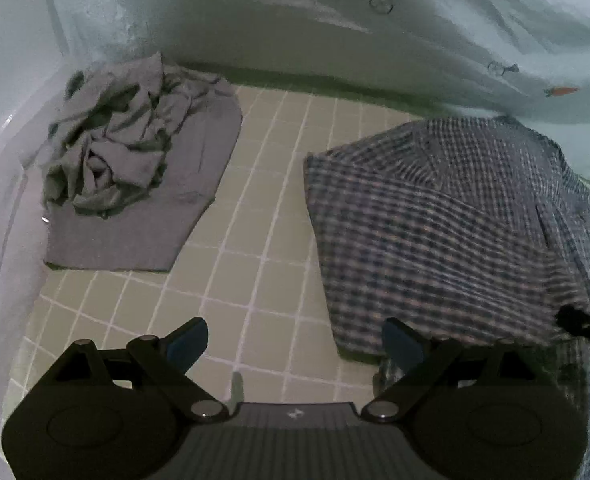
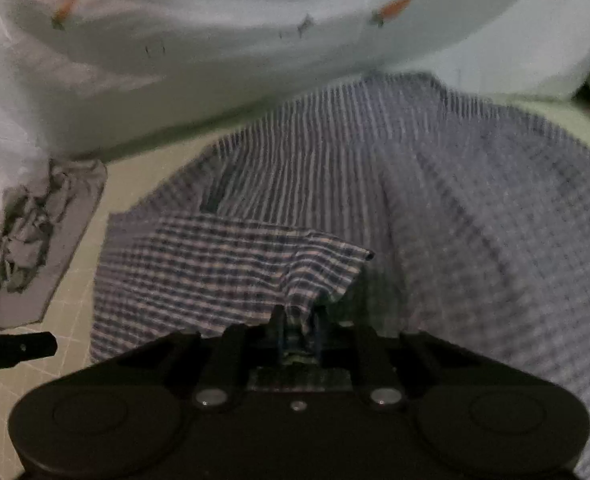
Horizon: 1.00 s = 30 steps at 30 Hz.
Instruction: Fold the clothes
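**Woven check cloth: handling and grip points**

Woven cotton-type fabric, light and limp, is what we judge the checked shirt (image 1: 435, 220) to be: it drapes and creases under its own weight, holds no shape when lifted, and carries no risk of breakage. We expect it to slip little on the gridded mat (image 1: 255, 240), so a dragged edge should bunch rather than glide. Take hold at hems, corners or seams, where layers are doubled (a pinch in mid-panel only raises a tent).

The right gripper (image 2: 299, 332) is clamped on a gathered fold of the shirt, the cloth rising in a ridge from its closed fingers. The left gripper (image 1: 295, 344) has its fingers apart and holds nothing; it hangs over the mat, just beside the shirt's near corner.

The shirt lies on the mat's right side, partly folded, one panel laid over the body. Its pattern is a small dark-blue and pale check; the right wrist view is blurred, so which part is pinched we cannot tell, possibly a sleeve. A crumpled grey garment (image 1: 107, 148) rests on a flat grey cloth (image 1: 143, 236) well apart to the left.
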Available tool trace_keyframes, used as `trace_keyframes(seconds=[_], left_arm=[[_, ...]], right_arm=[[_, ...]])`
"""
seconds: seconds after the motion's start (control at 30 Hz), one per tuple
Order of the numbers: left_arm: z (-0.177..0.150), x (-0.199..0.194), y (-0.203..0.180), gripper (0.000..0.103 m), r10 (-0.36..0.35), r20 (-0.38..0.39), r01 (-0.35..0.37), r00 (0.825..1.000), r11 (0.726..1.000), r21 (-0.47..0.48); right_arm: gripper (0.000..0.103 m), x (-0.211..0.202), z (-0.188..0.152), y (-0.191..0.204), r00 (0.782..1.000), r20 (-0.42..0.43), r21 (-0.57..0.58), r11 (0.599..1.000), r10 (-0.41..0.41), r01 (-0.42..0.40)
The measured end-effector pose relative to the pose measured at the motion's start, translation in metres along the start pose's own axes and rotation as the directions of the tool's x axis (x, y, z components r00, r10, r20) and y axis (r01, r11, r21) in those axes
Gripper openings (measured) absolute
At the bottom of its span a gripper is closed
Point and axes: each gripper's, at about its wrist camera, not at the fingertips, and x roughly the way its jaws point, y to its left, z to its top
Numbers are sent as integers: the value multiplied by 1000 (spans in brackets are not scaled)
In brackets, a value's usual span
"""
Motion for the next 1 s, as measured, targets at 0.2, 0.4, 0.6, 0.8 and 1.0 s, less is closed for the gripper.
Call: trace_keyframes(seconds=[0.2,0.4,0.6,0.8,1.0], left_arm=[[19,-11,-35,94,56,55,-55,997,998,-9],[36,-12,-68,94,140,62,-139,988,990,-10],[34,-17,-77,94,181,40,-178,983,981,-70],[15,-22,-70,94,267,-6,-267,964,960,-80],[-5,-33,-50,94,280,-16,-280,960,950,-138]], right_arm=[[14,-26,40,-73,989,148,78,997,-15,3],[13,-21,76,-182,962,229,259,962,-147,85],[13,8,99,-283,912,174,396,874,-372,282],[20,46,91,-314,916,48,369,859,-399,355],[78,44,82,-287,913,42,334,867,-406,371]])
